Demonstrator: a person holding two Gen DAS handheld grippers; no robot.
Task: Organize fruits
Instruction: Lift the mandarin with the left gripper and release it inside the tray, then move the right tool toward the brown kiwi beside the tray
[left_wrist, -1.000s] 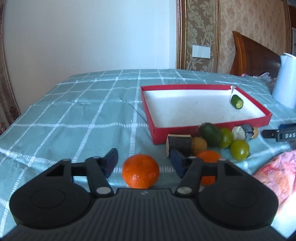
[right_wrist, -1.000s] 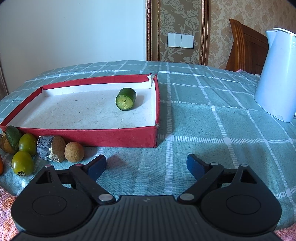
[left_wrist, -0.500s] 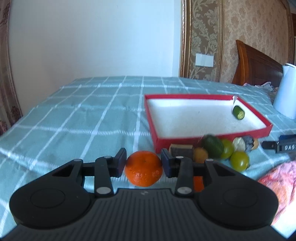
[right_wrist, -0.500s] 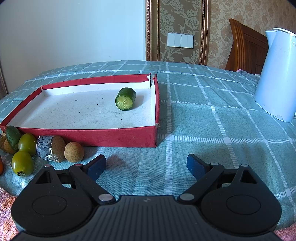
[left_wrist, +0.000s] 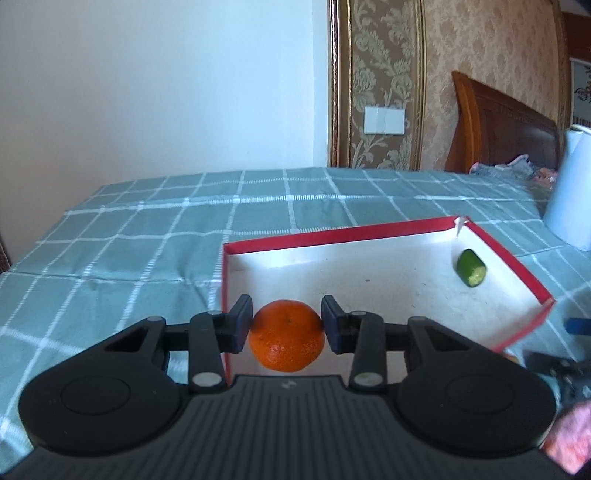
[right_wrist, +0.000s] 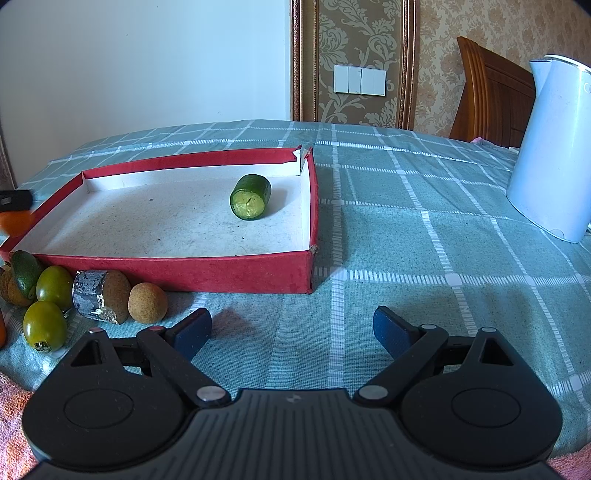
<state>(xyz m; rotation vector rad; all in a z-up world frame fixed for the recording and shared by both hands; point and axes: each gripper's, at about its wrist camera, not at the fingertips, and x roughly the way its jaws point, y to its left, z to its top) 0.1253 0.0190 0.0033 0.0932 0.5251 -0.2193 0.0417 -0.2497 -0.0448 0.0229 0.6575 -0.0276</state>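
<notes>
Room: bedroom corner, white wall, patterned wallpaper, wooden headboard (right_wrist: 491, 88).
Surface: teal checked cloth (right_wrist: 424, 258).
Left gripper (left_wrist: 287, 323): tilted gently downward, held above the cloth at the near left corner of the tray; pads clamped on both sides of a mandarin (left_wrist: 287, 339), lifted clear of the cloth.
Right gripper (right_wrist: 291, 326): tilted downward, low over bare cloth in front of the tray; jaws wide apart, nothing between them.
Tray: shallow red box with white floor (right_wrist: 236, 271), torn at its far right corner.
Inside tray: cut cucumber piece (right_wrist: 250, 197) lying on its side near the far right corner.
Loose fruit: against the tray's front wall, left of the right gripper; two green tomatoes (right_wrist: 45, 325), a foil-capped brown piece (right_wrist: 100, 295), a round brown fruit (right_wrist: 147, 302), an avocado (right_wrist: 25, 273).
Beside: white electric kettle (right_wrist: 554, 147), well right of the tray.
</notes>
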